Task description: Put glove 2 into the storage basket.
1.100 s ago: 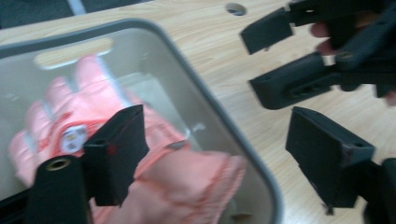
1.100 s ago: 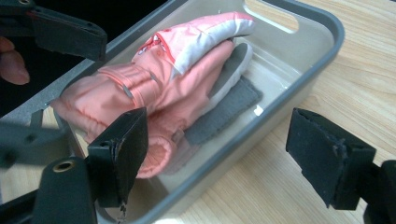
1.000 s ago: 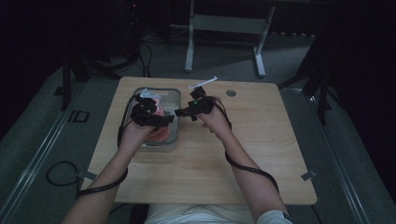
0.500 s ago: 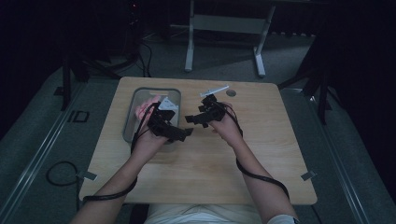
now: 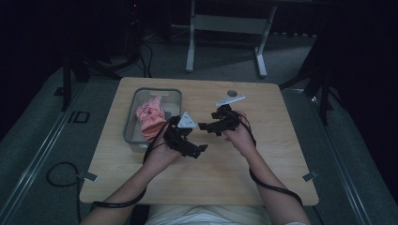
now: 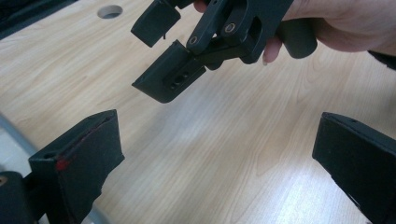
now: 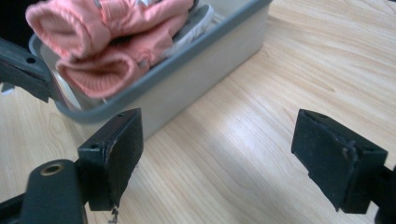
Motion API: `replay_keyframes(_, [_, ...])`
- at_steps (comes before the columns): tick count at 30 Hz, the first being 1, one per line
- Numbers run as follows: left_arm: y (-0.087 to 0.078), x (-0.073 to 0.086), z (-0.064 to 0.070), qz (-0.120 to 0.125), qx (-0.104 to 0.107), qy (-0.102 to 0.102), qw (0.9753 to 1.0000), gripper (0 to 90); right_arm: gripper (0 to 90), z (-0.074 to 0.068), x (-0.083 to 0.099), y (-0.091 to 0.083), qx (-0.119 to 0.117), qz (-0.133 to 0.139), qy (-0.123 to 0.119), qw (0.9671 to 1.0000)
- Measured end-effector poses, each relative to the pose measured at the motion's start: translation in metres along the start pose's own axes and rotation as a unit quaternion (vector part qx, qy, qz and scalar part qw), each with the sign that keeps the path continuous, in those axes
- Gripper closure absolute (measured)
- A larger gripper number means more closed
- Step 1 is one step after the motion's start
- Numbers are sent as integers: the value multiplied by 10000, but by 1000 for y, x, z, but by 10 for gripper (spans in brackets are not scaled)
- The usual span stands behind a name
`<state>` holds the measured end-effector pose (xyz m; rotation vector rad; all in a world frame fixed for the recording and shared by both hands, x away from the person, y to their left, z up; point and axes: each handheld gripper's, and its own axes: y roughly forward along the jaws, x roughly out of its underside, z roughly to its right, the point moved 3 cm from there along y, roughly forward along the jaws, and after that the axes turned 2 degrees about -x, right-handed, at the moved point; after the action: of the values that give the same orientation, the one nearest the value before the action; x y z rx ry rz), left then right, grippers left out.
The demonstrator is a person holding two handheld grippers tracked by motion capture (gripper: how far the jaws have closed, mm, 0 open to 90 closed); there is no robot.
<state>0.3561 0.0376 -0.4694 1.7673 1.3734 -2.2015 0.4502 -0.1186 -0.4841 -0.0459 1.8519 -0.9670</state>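
Note:
A grey bin (image 5: 133, 123) stands on the left part of the wooden table (image 5: 263, 164), with a pink garment (image 5: 151, 119) bunched inside it. In the right gripper view the pink garment (image 7: 112, 42) rises above the grey bin's wall (image 7: 196, 88). My left gripper (image 5: 199, 149) hovers open over the table's middle, just right of the bin, nothing between its jaws. My right gripper (image 5: 202, 126) is open too, pointing left toward the bin. The left gripper view shows my left gripper (image 6: 219, 158) open over bare wood, with the right gripper (image 6: 163, 56) held in a hand ahead.
A round hole (image 5: 232, 93) is cut in the tabletop near the far edge. A metal stand (image 5: 225, 28) is on the floor behind the table. Cables trail from both grippers toward the near edge.
Both grippers have come away from the bin toward the table's middle. The pink garment, held over the bin a second ago, now lies in it, and both grippers are open.

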Motion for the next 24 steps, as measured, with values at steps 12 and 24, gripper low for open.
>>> replay_keyframes(12, [23, 18, 31, -73, 174, 384, 9991, 9, 162, 8, 38, 0, 106, -93, -102, 9998])
replay_keyframes(24, [37, 38, 41, 50, 323, 491, 9983, 9, 157, 11, 64, 2, 173, -165, -159, 9996])
